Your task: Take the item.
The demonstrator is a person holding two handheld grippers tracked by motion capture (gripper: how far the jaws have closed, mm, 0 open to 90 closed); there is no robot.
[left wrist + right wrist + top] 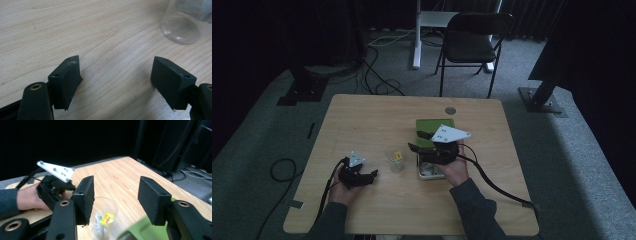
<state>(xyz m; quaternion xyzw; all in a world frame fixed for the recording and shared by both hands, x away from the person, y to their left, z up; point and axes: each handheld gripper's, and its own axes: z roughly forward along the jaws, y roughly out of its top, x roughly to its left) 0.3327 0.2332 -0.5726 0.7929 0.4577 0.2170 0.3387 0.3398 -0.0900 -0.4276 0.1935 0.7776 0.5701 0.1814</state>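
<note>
clear cup (103, 220) below and between right gripper (116, 195) jaws, untouched

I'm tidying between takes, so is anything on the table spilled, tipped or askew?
Nothing stands out. The clear cup stands upright between the two grippers with a yellow-labelled item inside, and nothing is spilled around it. The green box lies flat beneath the open right gripper.

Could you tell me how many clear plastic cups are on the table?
1. The clear plastic cup stands near the table's middle, between the left gripper and the green tray under the right gripper. None seems hidden.
</note>
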